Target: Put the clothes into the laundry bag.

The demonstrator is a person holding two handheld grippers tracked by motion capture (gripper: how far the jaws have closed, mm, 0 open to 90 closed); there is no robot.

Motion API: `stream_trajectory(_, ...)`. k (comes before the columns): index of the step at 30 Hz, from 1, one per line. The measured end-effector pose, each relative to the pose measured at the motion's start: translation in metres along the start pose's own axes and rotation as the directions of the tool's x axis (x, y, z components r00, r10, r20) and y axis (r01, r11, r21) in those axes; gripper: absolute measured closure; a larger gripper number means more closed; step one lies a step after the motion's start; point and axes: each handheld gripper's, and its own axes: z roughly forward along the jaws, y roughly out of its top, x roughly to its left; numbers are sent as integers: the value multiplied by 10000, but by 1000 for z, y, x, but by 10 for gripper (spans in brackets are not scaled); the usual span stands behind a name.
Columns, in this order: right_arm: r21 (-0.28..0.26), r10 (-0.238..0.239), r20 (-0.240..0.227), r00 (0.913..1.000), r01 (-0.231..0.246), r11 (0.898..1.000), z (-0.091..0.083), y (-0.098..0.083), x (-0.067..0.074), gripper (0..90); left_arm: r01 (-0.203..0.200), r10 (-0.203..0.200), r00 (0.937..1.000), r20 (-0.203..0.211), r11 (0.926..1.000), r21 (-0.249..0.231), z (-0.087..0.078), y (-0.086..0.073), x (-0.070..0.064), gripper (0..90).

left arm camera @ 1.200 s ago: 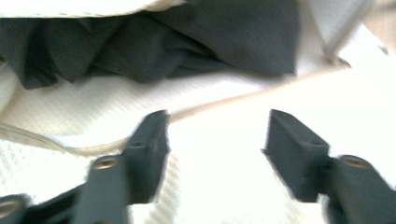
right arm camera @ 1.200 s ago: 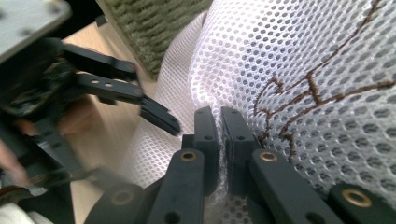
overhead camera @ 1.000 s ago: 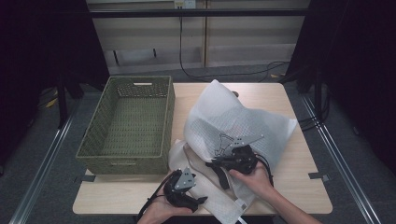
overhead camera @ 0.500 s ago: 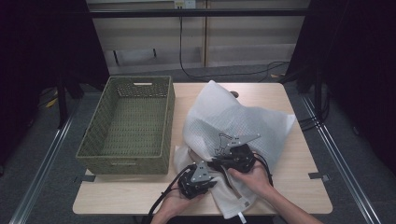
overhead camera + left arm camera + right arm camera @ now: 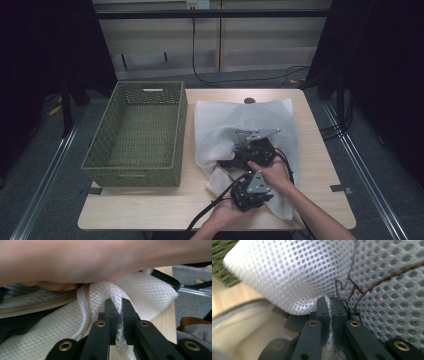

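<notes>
Moved the left gripper from the lower left of the high view to the right, up to the near edge of the white mesh bag. Closed it there: jaws tight together on a thin pinched fold of the mesh, just under the other forearm. Kept the right gripper shut as well, on another fold of the same bag, near the middle of the high view and a little lower than before. Found the bag lying flatter than one second earlier, spread over the right half of the table, near the green basket but apart from it. Noticed something beige and dark at the bag's mouth between the two grippers, possibly its contents; too blurred to name.

Judged the step to be opening the mouth. Needed, for doing it well, two firm grips on single layers only, and a slow, even pull of the folds apart, low over the table. Risked otherwise a slipped fold or a snag on the thin mesh.
</notes>
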Motion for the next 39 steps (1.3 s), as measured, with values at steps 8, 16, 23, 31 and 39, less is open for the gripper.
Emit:
stream_trajectory(8,175,62,497,9987,-71,9998,-12,-12,-21,873,-42,17,9998,-215,9930,-1179,-41,-21,1,538)
stream_trajectory(16,269,170,682,9975,-188,9995,-21,-16,-26,869,1141,-1468,9589,-2427,9830,-1437,-87,-52,55,484)
stream_trajectory(23,278,209,516,9985,-223,9994,-29,-24,-22,867,1552,-1364,9381,-3183,9873,346,-66,-68,71,341)
stream_trajectory(31,245,152,619,9980,-167,9996,-29,-27,-23,867,1980,-1870,9353,-3005,9802,62,-79,-70,62,863)
stream_trajectory(39,225,136,678,9976,-152,9996,-27,-26,-20,868,1442,-1402,9415,-3066,9895,-97,-111,-72,18,809)
